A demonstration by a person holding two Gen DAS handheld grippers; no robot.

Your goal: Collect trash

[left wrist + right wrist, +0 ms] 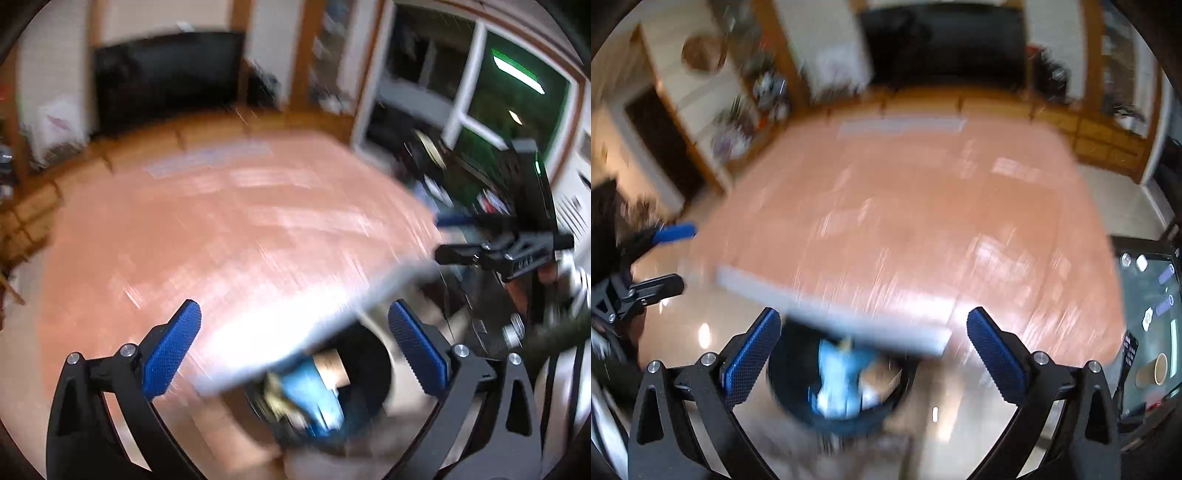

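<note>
Blurred by motion, both wrist views look across a reddish-brown bench with a pale front edge, in a room lined with wooden cabinets and shelving; a dark television screen stands against the far wall, and a window with a white frame shows at the right of the left wrist view. Below the bench's near edge a round black trash bin stands on the floor, partly tucked under that edge, and inside it lie light blue trash, a brownish cardboard-like piece and some yellowish scraps, too smeared to name more closely. The left hand-held gripper hangs above the bin with its blue-padded jaws spread wide and nothing between them. The right hand-held gripper is likewise above the bin, its jaws wide apart and empty, the blue trash showing in the gap below. Each one appears at the edge of the other's view, side-on. At the right of the right wrist view a dark glass-topped table carries a paper cup lying on its side and several small items.
</note>
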